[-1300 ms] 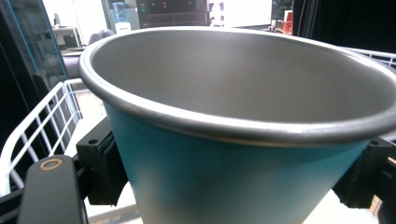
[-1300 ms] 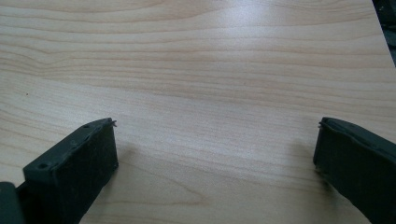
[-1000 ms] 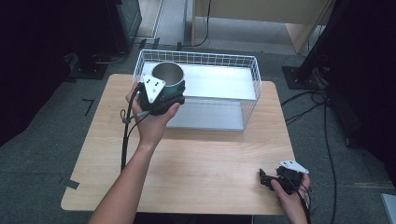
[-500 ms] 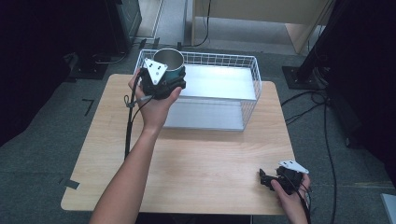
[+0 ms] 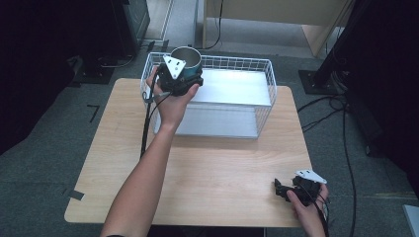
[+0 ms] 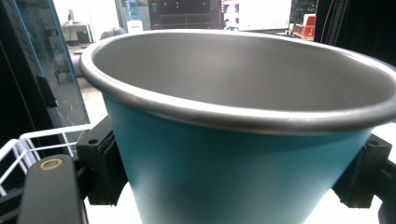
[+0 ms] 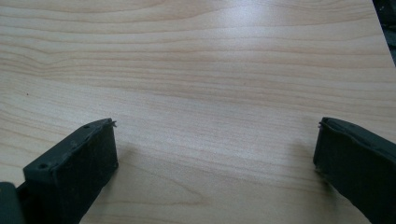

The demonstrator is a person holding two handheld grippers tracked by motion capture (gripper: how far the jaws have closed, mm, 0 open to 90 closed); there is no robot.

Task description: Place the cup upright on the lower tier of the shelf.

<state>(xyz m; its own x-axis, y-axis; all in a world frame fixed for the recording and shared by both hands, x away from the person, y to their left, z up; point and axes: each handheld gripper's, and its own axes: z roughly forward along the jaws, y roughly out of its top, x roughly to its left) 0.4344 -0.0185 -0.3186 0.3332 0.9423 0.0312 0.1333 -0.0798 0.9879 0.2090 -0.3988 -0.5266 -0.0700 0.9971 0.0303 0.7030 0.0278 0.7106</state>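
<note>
At the left of the high view, the person's left forearm (image 5: 143,177) reaches up from the bottom edge across the wooden table (image 5: 207,168), and the left hand (image 5: 170,101) holds the left gripper (image 5: 184,79) raised at the near-left corner of the white wire basket (image 5: 264,94). A black cable (image 5: 146,126) hangs from it down along the arm. Clamped in that gripper is a teal cup (image 5: 187,58) with a metal rim and grey metal inside; it sits just beyond the grey three-cornered plate, above the basket's left end (whether it is over the basket's inside or only at its rim cannot be told from this angle).

In the left gripper view the teal cup (image 6: 238,158) stands upright between the two black jaws, one pressed against each side of its wall below the rolled rim, so the jaws are spread to the cup's width and closed on it. White basket wire shows at the lower left, behind the jaw.

The basket's pale floor holds nothing else that can be seen.

Farther right, near the table's near-right corner, the right hand (image 5: 306,207) rests with the right gripper (image 5: 284,190) low on the wood, well apart from the cup. In the right gripper view its jaws stand wide apart with only bare table (image 7: 210,70) between them, gripping nothing.
</note>
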